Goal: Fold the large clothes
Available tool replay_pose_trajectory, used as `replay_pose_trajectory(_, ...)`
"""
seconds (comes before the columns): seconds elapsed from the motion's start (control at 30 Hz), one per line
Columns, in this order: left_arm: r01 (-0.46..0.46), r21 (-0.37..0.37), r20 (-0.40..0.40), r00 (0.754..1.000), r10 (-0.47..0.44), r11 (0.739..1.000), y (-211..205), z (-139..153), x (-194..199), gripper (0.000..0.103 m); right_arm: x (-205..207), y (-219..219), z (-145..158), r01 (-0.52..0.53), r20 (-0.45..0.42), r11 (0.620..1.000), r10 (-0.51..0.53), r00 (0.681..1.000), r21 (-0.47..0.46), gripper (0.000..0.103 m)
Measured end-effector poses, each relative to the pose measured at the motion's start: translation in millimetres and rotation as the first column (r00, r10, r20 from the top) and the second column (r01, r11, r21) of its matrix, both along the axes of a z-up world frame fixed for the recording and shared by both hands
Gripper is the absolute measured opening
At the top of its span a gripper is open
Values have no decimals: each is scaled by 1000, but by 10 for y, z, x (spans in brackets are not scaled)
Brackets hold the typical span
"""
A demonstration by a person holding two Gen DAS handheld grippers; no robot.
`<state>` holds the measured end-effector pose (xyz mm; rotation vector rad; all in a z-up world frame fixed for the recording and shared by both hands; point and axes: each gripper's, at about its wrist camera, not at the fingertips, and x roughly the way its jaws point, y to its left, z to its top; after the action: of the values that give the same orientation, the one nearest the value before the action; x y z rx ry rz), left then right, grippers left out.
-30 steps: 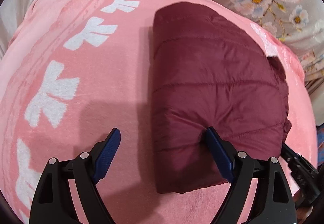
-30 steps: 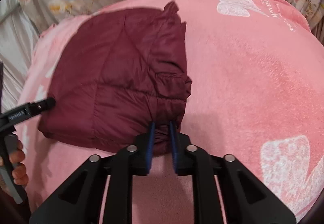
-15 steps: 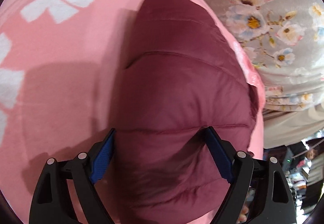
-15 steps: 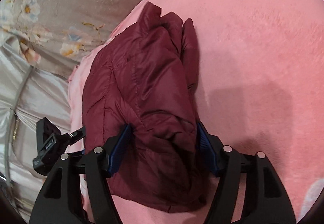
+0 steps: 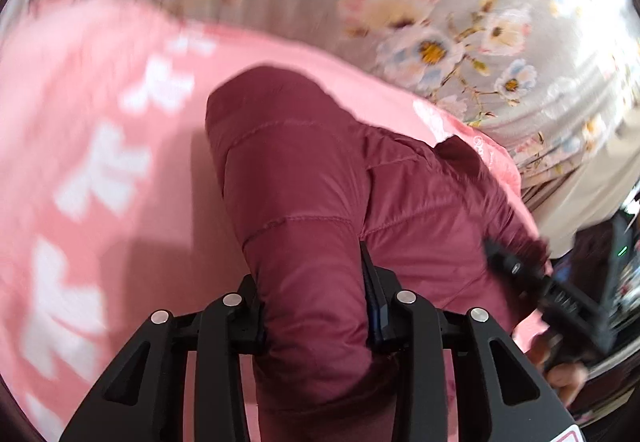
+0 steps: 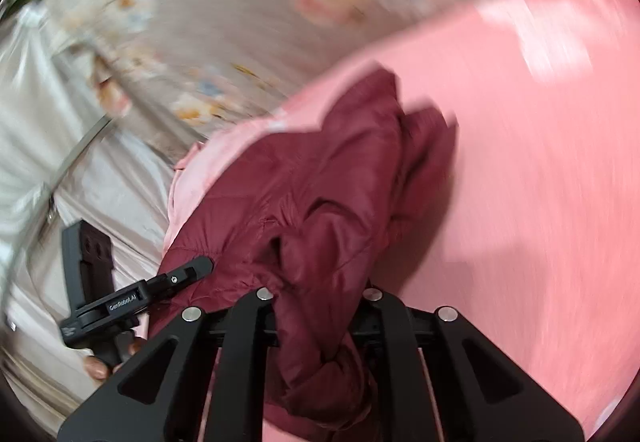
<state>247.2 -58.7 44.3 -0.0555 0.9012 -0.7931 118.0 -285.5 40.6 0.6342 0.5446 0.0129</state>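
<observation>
On the blanket (image 5: 100, 90), both grippers — left (image 5: 316, 302), right (image 6: 320, 306) — have just clamped the jacket (image 5: 304, 170); its slick, puffy folds could slip loose.

Left gripper (image 5: 316, 306) and right gripper (image 6: 318, 316), jaws just closed, each clamp a fold of maroon jacket (image 5: 320, 178).
</observation>
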Motion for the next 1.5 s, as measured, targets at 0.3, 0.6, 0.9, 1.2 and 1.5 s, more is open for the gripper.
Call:
replay_pose_trajectory(0.3,-66,16,358,932,56,998,201,614,260,31,687,328,483,-21,170,975,60,984,-223,10)
replay_pose_trajectory(0.6,-196,154,349,928,132,968,55,-307,1095,36,1670,320,-525,-69,-14,967,68,998,-247,14)
replay_pose_trajectory(0.9,-226,213,236,956,174,951,369,-482,1092,62,1322,116,-713,-56,-104,980,36,994,-193,38)
replay_pose_trajectory(1.2,-384,402,297,913,278,831,213,-32,698,66,1030,271,-96,7,-100,944,-42,994,-328,5)
replay_pose_trajectory(1.5,-453,417,213,892,399,788,-8,-386,857,67,1462,313,-715,11,-254,937,-106,961,-350,3)
